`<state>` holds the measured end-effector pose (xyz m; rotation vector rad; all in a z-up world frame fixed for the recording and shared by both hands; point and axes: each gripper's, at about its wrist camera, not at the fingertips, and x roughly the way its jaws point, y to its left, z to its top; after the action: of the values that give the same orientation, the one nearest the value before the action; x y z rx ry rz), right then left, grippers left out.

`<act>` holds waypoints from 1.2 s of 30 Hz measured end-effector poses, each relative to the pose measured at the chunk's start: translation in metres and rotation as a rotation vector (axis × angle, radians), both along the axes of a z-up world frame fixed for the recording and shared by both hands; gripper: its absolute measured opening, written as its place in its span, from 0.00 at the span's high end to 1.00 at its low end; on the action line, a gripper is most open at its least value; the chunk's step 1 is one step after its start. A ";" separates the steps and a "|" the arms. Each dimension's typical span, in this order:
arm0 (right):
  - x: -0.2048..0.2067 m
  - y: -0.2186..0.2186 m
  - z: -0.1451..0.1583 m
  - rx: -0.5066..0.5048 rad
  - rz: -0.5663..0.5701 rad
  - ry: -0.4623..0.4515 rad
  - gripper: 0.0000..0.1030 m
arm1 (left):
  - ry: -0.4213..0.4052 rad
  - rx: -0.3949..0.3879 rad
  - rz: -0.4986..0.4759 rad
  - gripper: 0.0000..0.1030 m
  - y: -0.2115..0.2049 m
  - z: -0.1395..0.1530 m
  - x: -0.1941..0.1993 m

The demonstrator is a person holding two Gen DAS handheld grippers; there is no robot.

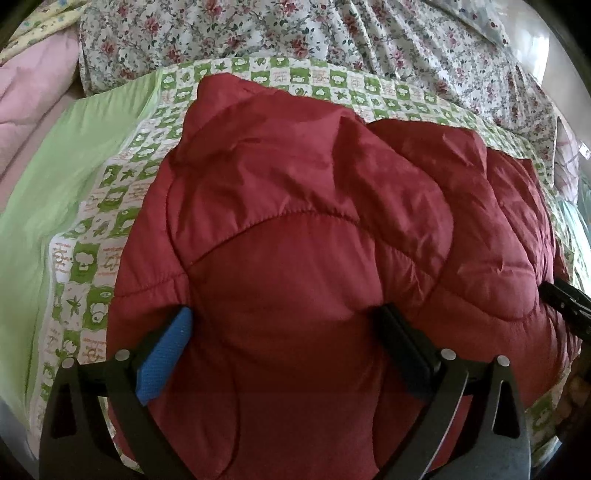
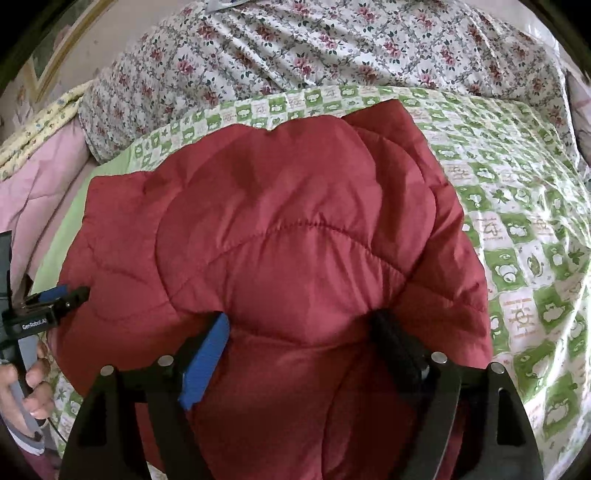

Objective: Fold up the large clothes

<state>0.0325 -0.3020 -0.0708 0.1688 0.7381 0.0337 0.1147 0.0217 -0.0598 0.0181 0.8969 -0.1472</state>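
Observation:
A red quilted jacket point(image 1: 314, 221) lies folded in a thick bundle on the green-and-white patterned sheet point(image 1: 110, 192); it also fills the right wrist view point(image 2: 295, 229). My left gripper point(image 1: 284, 325) has its jaws wide apart with a thick bulge of the jacket's near edge between the fingers. My right gripper point(image 2: 303, 332) stands the same way on the jacket's near edge, jaws wide apart around the padding. The left gripper also shows at the left of the right wrist view point(image 2: 55, 299). The right gripper's tip shows at the right edge of the left wrist view point(image 1: 565, 302).
A floral duvet point(image 1: 332, 33) lies bunched behind the jacket, also in the right wrist view point(image 2: 314, 48). A pink quilt point(image 1: 29, 92) and a plain green sheet point(image 1: 48, 177) lie to the left. A hand point(image 2: 29, 384) grips the left gripper's handle.

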 end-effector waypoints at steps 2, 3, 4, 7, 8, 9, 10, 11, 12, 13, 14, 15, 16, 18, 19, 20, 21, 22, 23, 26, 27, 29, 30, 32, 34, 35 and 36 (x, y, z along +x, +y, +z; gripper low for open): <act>-0.008 -0.002 0.007 0.014 -0.003 -0.014 0.21 | -0.001 -0.007 -0.004 0.02 0.003 0.004 -0.007; -0.014 -0.001 0.010 0.020 -0.003 -0.019 0.21 | -0.005 -0.012 -0.005 0.02 0.005 0.007 -0.012; -0.018 -0.001 0.013 0.024 0.002 -0.021 0.21 | -0.007 -0.015 -0.006 0.02 0.006 0.009 -0.016; -0.040 0.008 0.020 0.014 0.024 -0.032 0.20 | -0.011 -0.005 -0.008 0.02 0.009 0.013 -0.035; -0.047 0.011 0.021 0.014 0.033 -0.035 0.20 | -0.013 0.000 -0.007 0.02 0.010 0.013 -0.039; -0.053 0.013 0.022 0.014 0.041 -0.035 0.20 | -0.016 0.005 -0.005 0.02 0.011 0.014 -0.046; -0.061 0.016 0.021 0.011 0.050 -0.031 0.20 | -0.014 0.008 -0.005 0.02 0.011 0.013 -0.053; -0.067 0.019 0.021 0.006 0.056 -0.026 0.20 | -0.011 0.013 -0.007 0.02 0.012 0.013 -0.059; -0.074 0.022 0.020 -0.001 0.063 -0.023 0.20 | -0.009 0.019 -0.008 0.02 0.012 0.011 -0.064; -0.078 0.024 0.020 -0.007 0.068 -0.023 0.20 | -0.006 0.029 -0.010 0.02 0.012 0.010 -0.069; -0.085 0.027 0.019 -0.018 0.075 -0.021 0.19 | -0.002 0.039 -0.013 0.02 0.012 0.008 -0.075; -0.092 0.030 0.018 -0.028 0.082 -0.019 0.19 | -0.001 0.049 -0.017 0.02 0.011 0.007 -0.080; -0.098 0.032 0.017 -0.034 0.087 -0.017 0.17 | -0.002 0.059 -0.023 0.02 0.011 0.006 -0.087; -0.106 0.035 0.015 -0.044 0.096 -0.010 0.13 | -0.003 0.078 -0.031 0.02 0.010 0.005 -0.096; -0.111 0.036 0.013 -0.056 0.100 -0.003 0.11 | -0.002 0.088 -0.038 0.02 0.009 0.004 -0.101; -0.113 0.038 0.012 -0.065 0.102 0.002 0.11 | -0.001 0.096 -0.046 0.02 0.008 0.003 -0.105; -0.117 0.040 0.010 -0.071 0.108 0.008 0.11 | 0.000 0.107 -0.051 0.02 0.007 0.003 -0.108; -0.120 0.041 0.009 -0.074 0.116 0.016 0.11 | 0.000 0.129 -0.056 0.02 0.005 0.002 -0.112; -0.122 0.044 0.008 -0.080 0.124 0.021 0.10 | -0.004 0.148 -0.062 0.02 0.003 0.002 -0.116; -0.128 0.049 0.006 -0.111 0.140 0.040 0.10 | -0.023 0.198 -0.081 0.02 -0.002 0.005 -0.127; -0.130 0.052 0.008 -0.122 0.148 0.042 0.10 | -0.032 0.205 -0.085 0.02 -0.003 0.008 -0.130; -0.137 0.055 0.014 -0.137 0.163 0.035 0.10 | -0.050 0.211 -0.089 0.02 -0.001 0.017 -0.136; -0.140 0.057 0.020 -0.152 0.167 0.026 0.09 | -0.057 0.210 -0.091 0.02 0.000 0.022 -0.138; -0.146 0.061 0.030 -0.176 0.172 0.010 0.06 | -0.073 0.204 -0.093 0.02 0.002 0.033 -0.141; -0.152 0.062 0.042 -0.178 0.179 -0.016 0.01 | -0.085 0.200 -0.094 0.02 0.004 0.044 -0.143; -0.153 0.062 0.046 -0.175 0.183 -0.023 0.01 | -0.094 0.200 -0.092 0.02 0.004 0.048 -0.145; -0.153 0.063 0.048 -0.173 0.187 -0.026 0.01 | -0.102 0.200 -0.092 0.02 0.004 0.050 -0.146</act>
<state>-0.1207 -0.2395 -0.0224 -0.0660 0.7249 0.1489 -0.0310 0.0253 -0.0094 0.2516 0.8065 -0.1406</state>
